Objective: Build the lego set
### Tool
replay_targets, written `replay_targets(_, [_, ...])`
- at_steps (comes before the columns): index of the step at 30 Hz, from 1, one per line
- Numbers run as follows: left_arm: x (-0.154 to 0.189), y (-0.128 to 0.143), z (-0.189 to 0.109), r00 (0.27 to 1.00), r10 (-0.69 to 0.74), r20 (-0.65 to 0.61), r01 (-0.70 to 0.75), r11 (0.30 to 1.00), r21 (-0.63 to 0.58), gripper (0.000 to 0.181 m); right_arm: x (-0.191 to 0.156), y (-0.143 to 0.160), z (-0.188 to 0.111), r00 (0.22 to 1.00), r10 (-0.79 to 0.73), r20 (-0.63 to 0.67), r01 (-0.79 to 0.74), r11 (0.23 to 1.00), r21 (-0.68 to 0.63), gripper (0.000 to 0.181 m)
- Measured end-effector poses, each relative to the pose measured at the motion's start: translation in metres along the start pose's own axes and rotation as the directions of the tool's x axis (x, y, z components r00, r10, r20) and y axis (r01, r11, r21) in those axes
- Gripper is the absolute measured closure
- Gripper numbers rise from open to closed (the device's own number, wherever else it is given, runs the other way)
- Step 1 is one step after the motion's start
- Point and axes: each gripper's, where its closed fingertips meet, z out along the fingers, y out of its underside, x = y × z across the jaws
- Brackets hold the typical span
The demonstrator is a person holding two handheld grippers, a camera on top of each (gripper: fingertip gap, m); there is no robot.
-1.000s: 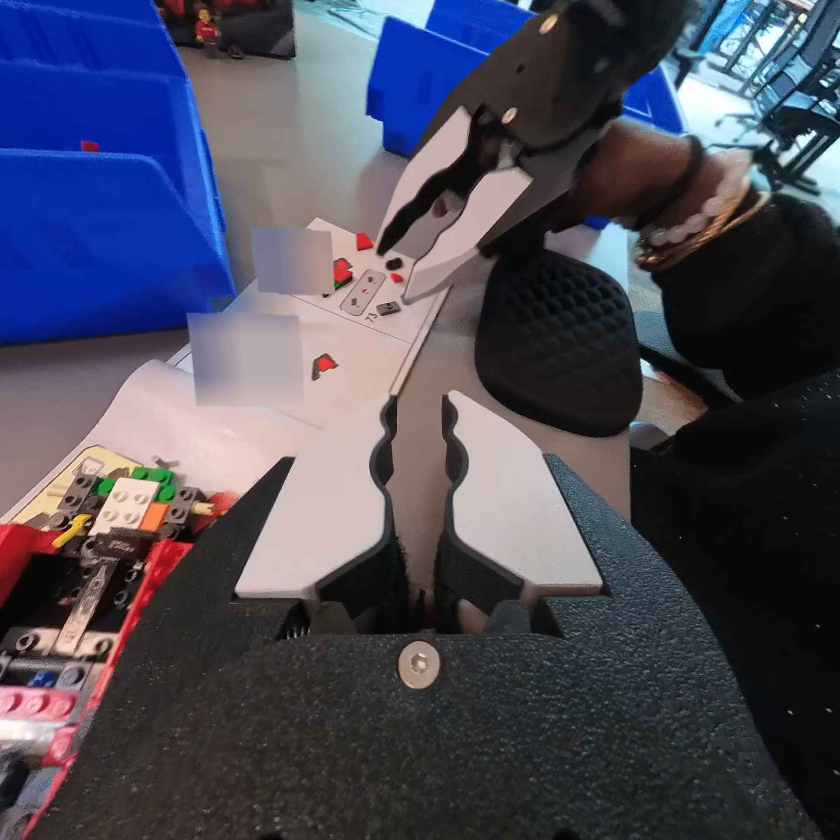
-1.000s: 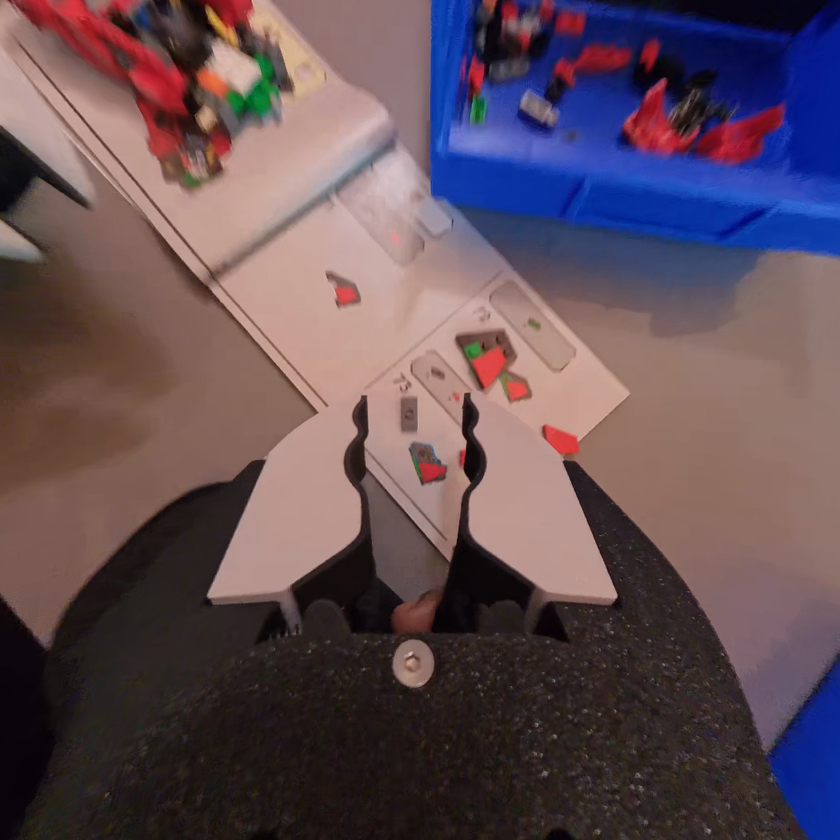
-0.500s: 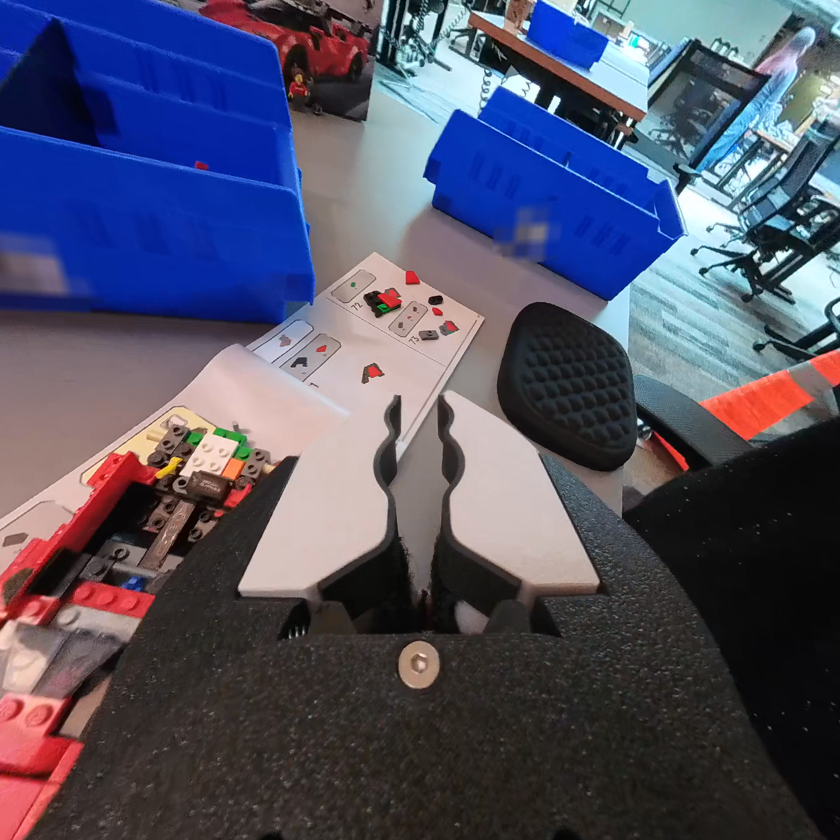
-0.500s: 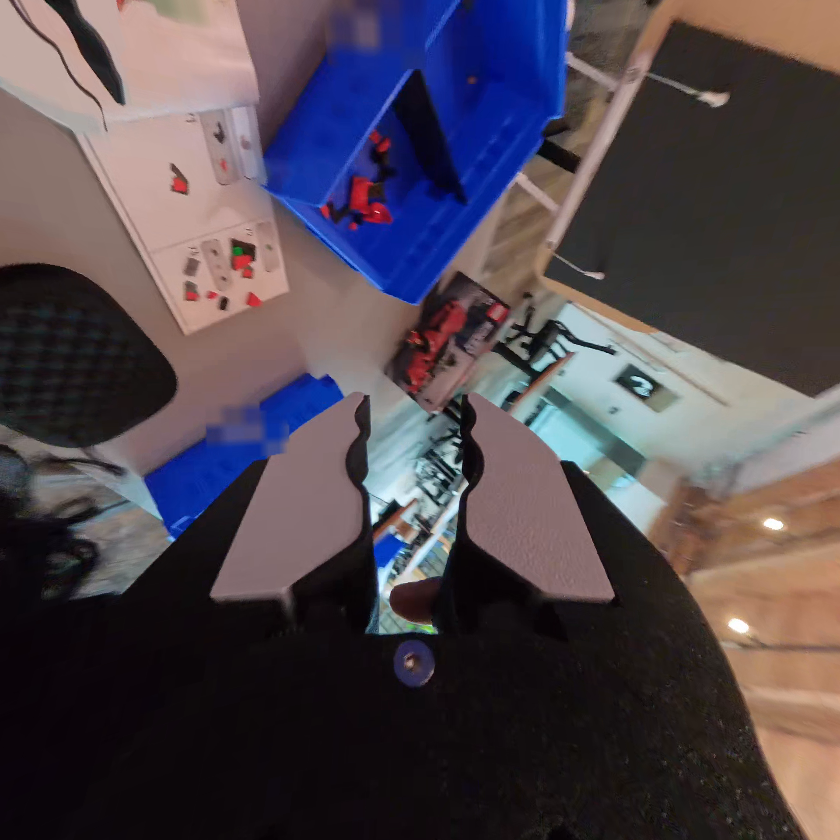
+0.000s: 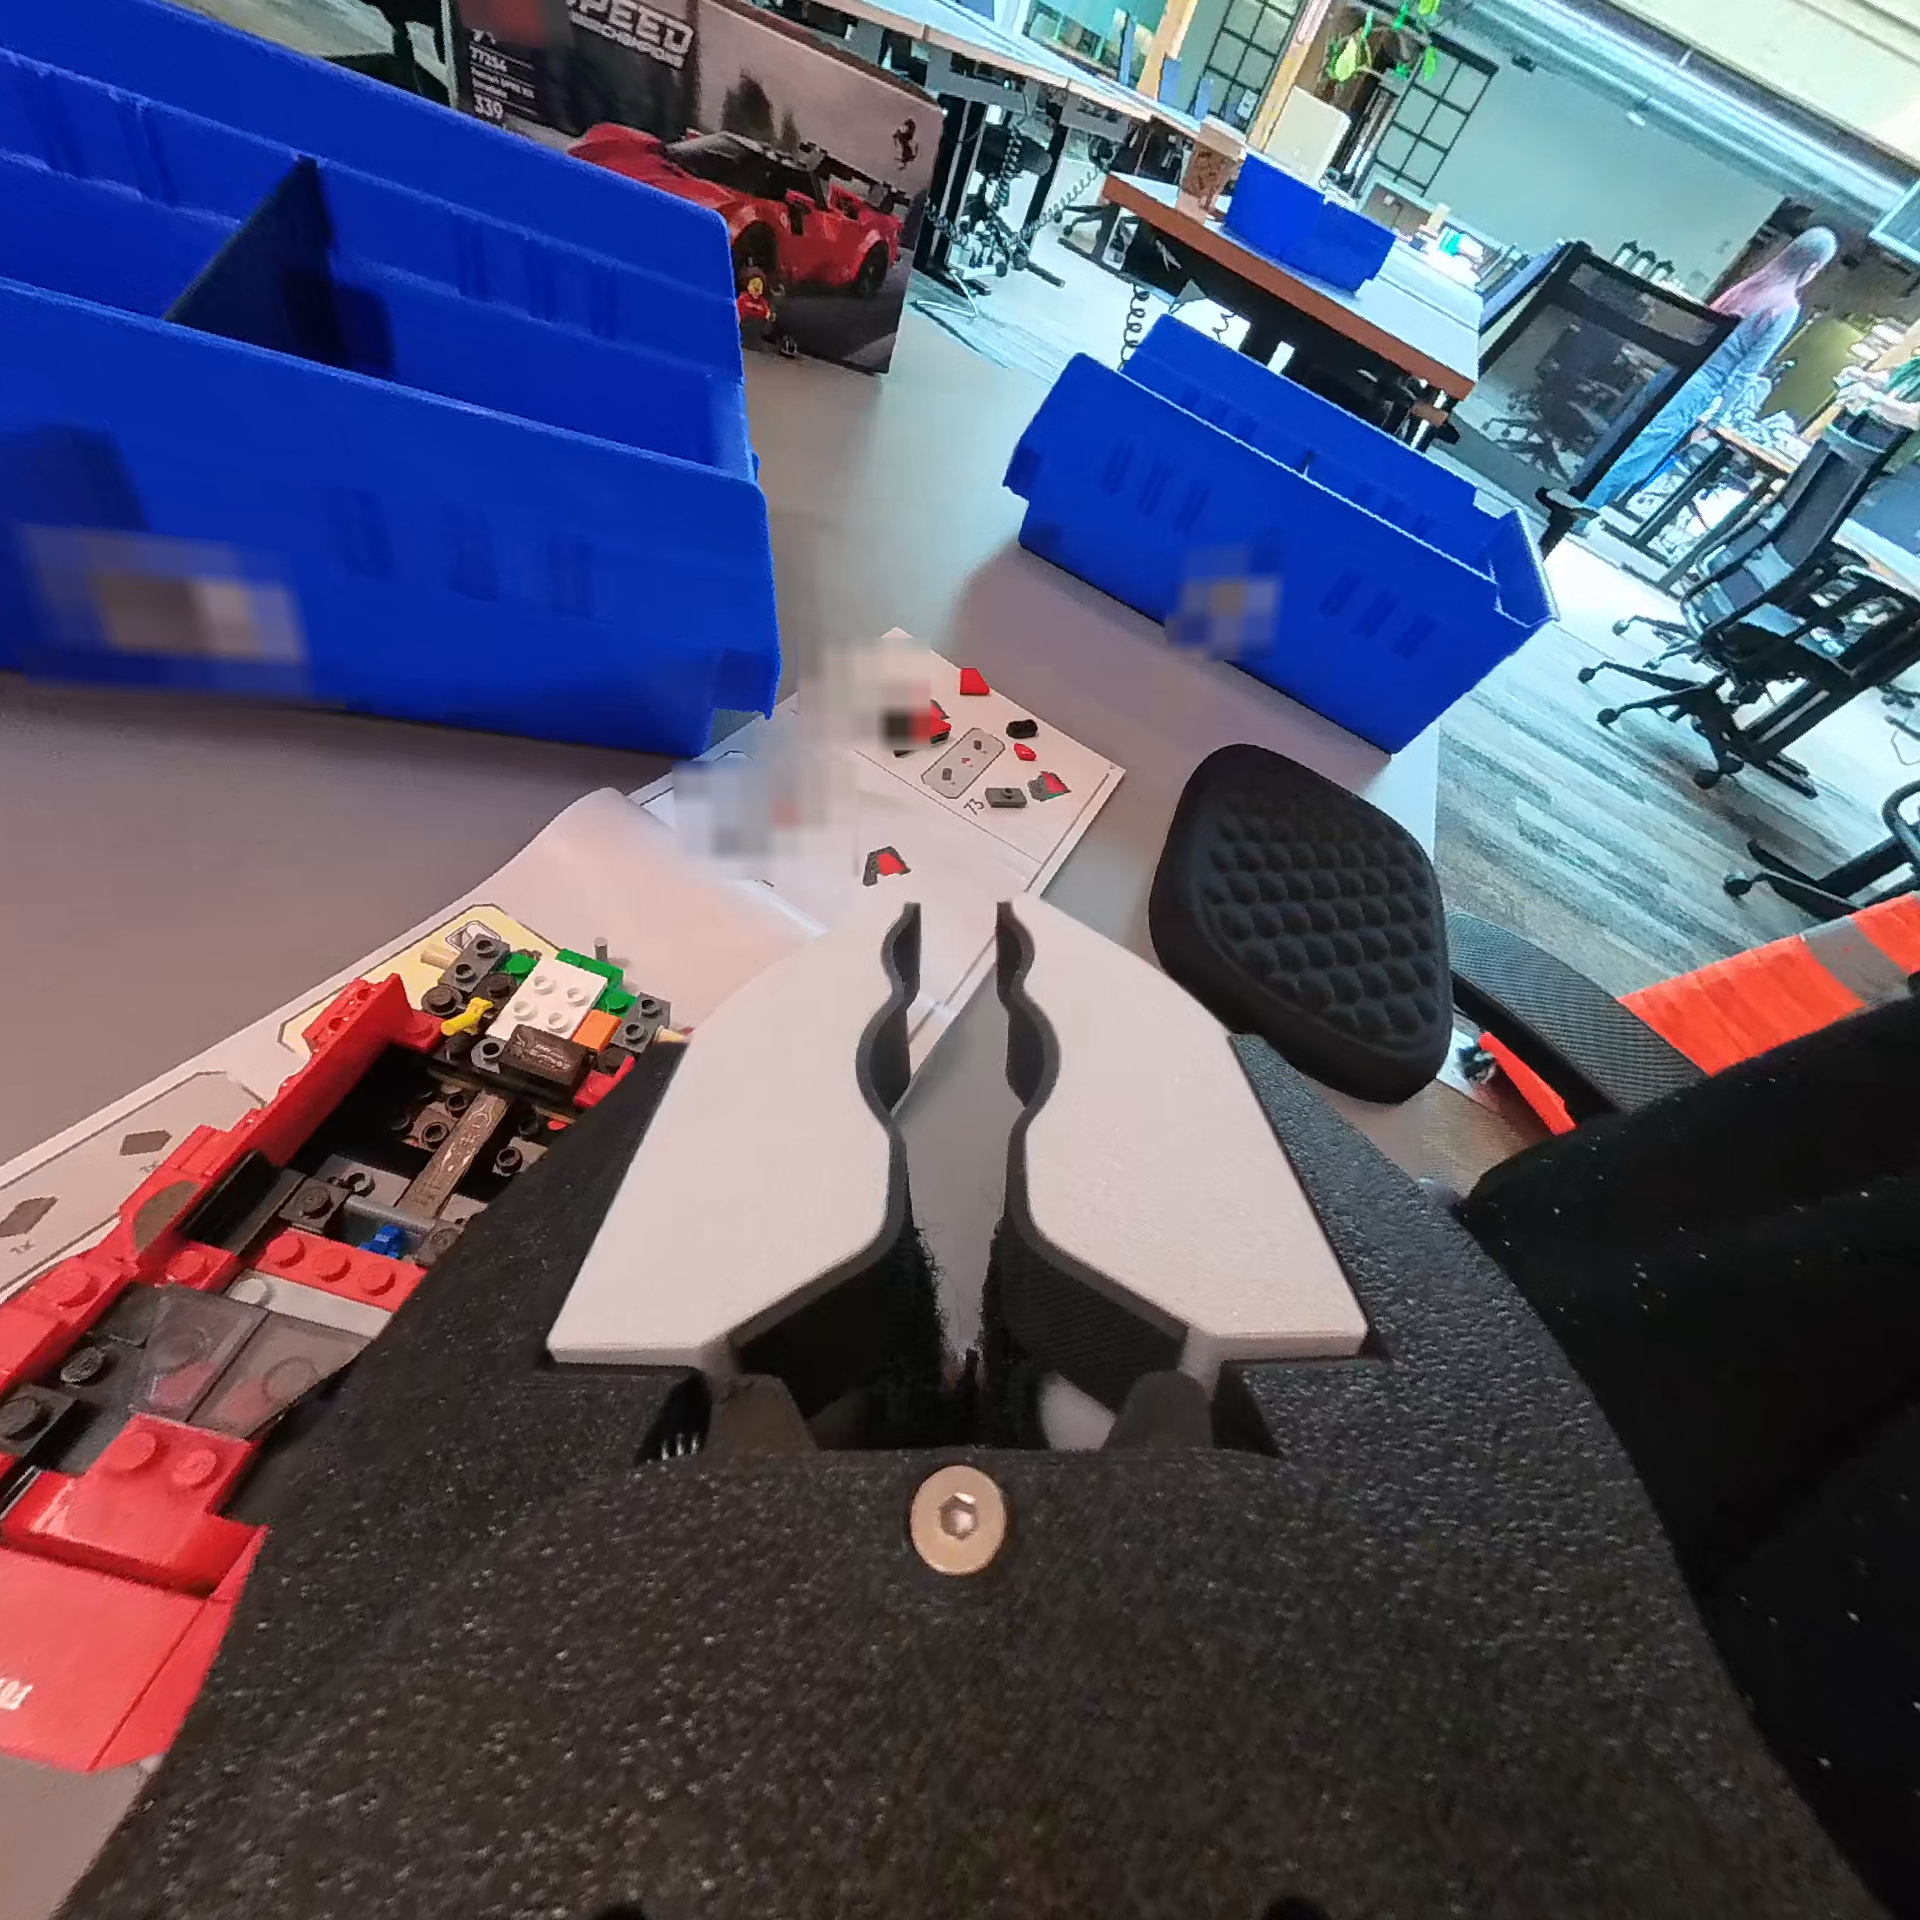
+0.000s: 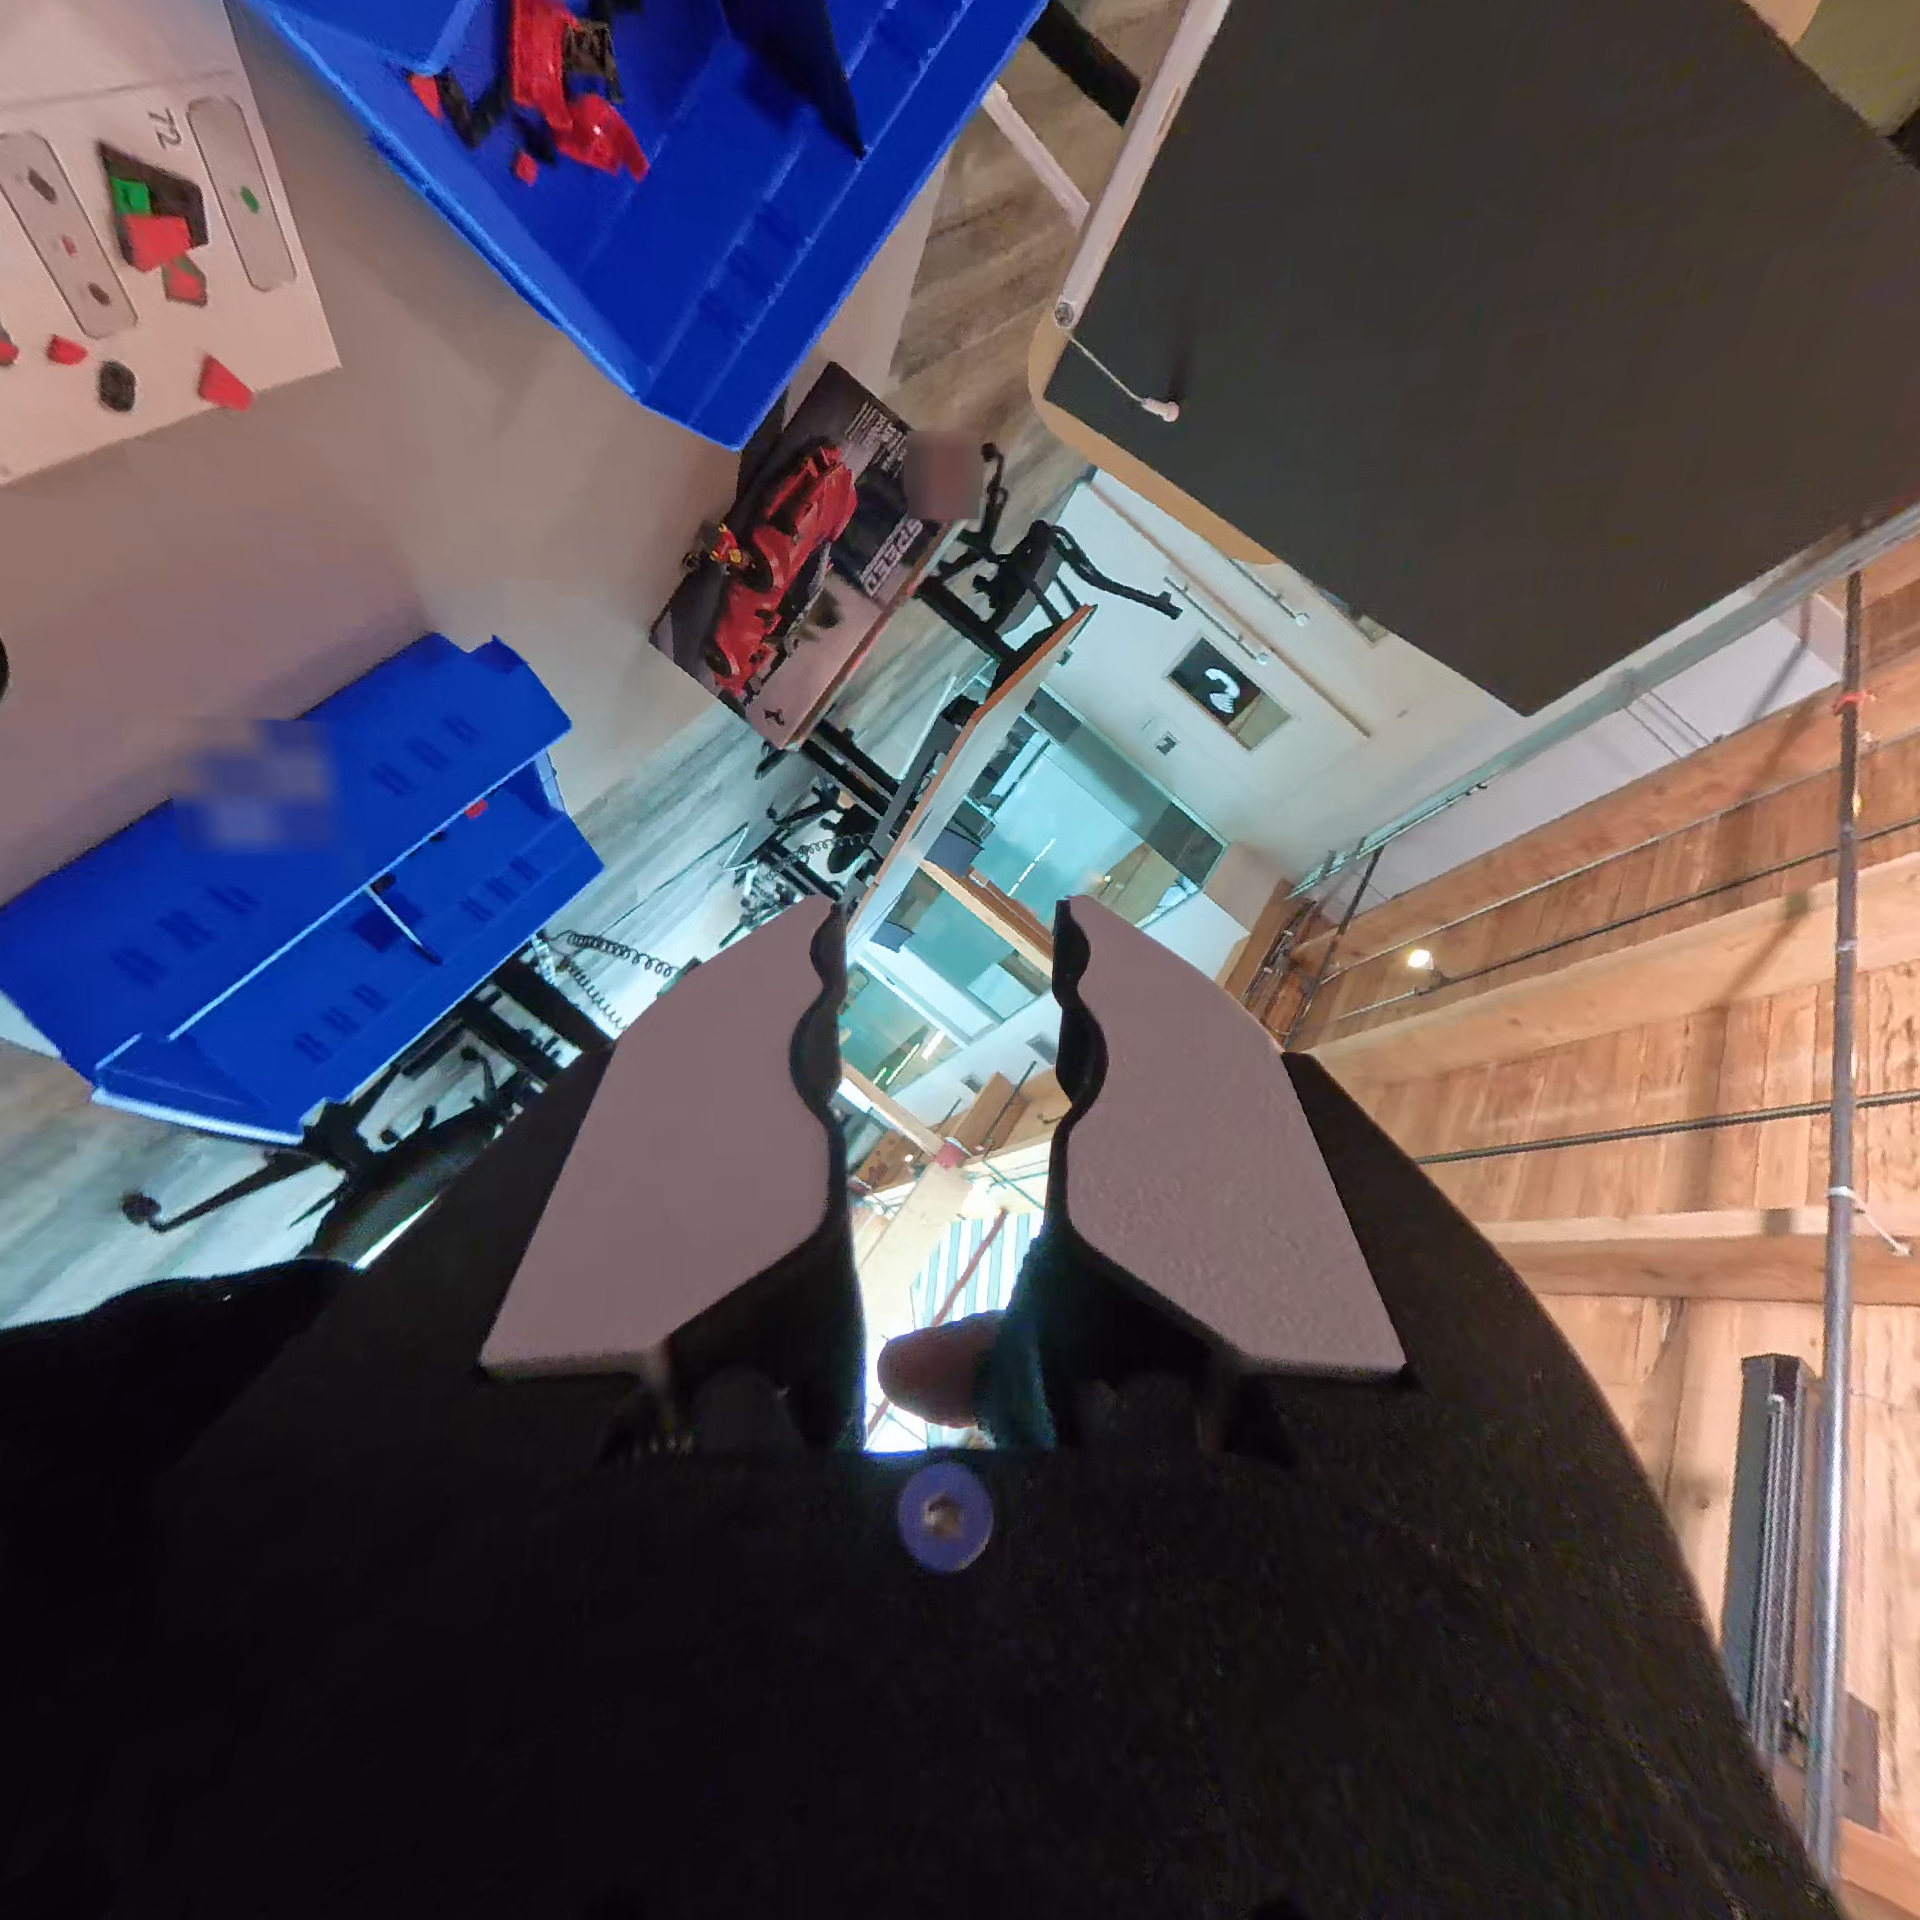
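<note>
In the left wrist view, the part-built red lego car (image 5: 312, 1195) lies on the open instruction booklet (image 5: 935, 842) at lower left, just left of my left gripper (image 5: 956, 920). Its jaws stand a narrow gap apart with nothing between them. Small loose pieces lie on the booklet's far page: a red one (image 5: 972, 681), a black one (image 5: 1021, 724) and a grey one (image 5: 1006, 798). My right gripper (image 6: 945, 920) is open and empty, lifted off the table and rolled over, pointing out into the room. The booklet (image 6: 156, 312) shows at that view's top left.
A large blue divided bin (image 5: 395, 499) stands at back left, holding red and black pieces (image 6: 561, 104). A smaller blue bin (image 5: 1278, 551) is at back right. The lego box (image 5: 800, 208) stands behind. A black mesh chair pad (image 5: 1299, 925) sits at the table's right edge. The gap from one gripper's tips to the other's is roughly 25 cm.
My right gripper has risen from above the booklet's loose pieces and swung away toward the room, leaving the left wrist view. My left gripper has tilted up slightly. Both jaw gaps are unchanged.
</note>
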Motion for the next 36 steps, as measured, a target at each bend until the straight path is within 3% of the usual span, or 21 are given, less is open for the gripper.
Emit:
replay_targets(5, [0.008,0.0,0.002,0.999,0.017,-0.029,-0.017,1.0,-0.001,0.168,0.03,0.011,-0.013,0.997,-0.037,-0.065,0.028,0.991,-0.132,0.145])
replay_targets(9, [0.006,0.005,0.004,0.999,-0.001,-0.044,0.0,1.0,-0.011,0.168,0.029,0.006,-0.009,0.974,-0.175,-0.143,0.126,0.946,-0.297,0.144])
replay_targets(11, [0.004,0.005,0.006,0.999,-0.015,-0.048,0.014,1.0,-0.012,0.169,0.022,-0.005,-0.007,0.957,-0.27,-0.104,0.229,0.926,-0.3,0.147])
replay_targets(15, [0.006,0.001,0.007,0.998,0.002,-0.057,-0.002,1.0,-0.012,0.169,0.034,-0.008,-0.018,0.943,-0.318,-0.103,0.261,0.893,-0.367,0.144])
replay_targets(21, [0.007,0.006,0.007,0.998,0.013,-0.062,-0.015,0.999,-0.029,0.169,0.039,-0.01,-0.033,0.887,-0.353,-0.297,0.203,0.877,-0.436,0.148])
replay_targets(25, [0.002,0.004,0.004,0.999,0.006,-0.054,-0.006,1.0,-0.014,0.169,0.027,-0.01,-0.027,0.892,-0.327,-0.311,0.193,0.899,-0.393,0.151])
replay_targets(28, [0.004,-0.005,0.002,0.998,0.017,-0.055,-0.016,1.0,0.015,0.169,0.009,-0.007,0.018,0.96,-0.234,-0.151,0.183,0.939,-0.293,0.147])
replay_targets(31, [0.011,-0.017,-0.003,0.997,0.061,-0.049,-0.057,0.995,0.082,0.17,-0.01,0.001,0.083,0.998,-0.045,0.042,0.052,0.982,-0.183,0.135])
replay_targets(33, [0.012,-0.022,-0.006,0.997,0.067,-0.032,-0.062,0.99,0.129,0.17,-0.027,-0.002,0.126,0.973,0.089,0.212,-0.06,0.989,-0.139,0.126])
replay_targets(36, [0.005,-0.026,-0.003,0.99,0.136,0.023,-0.138,0.979,0.152,0.17,-0.05,-0.026,0.178,0.874,0.286,0.393,-0.284,0.957,-0.064,0.112])
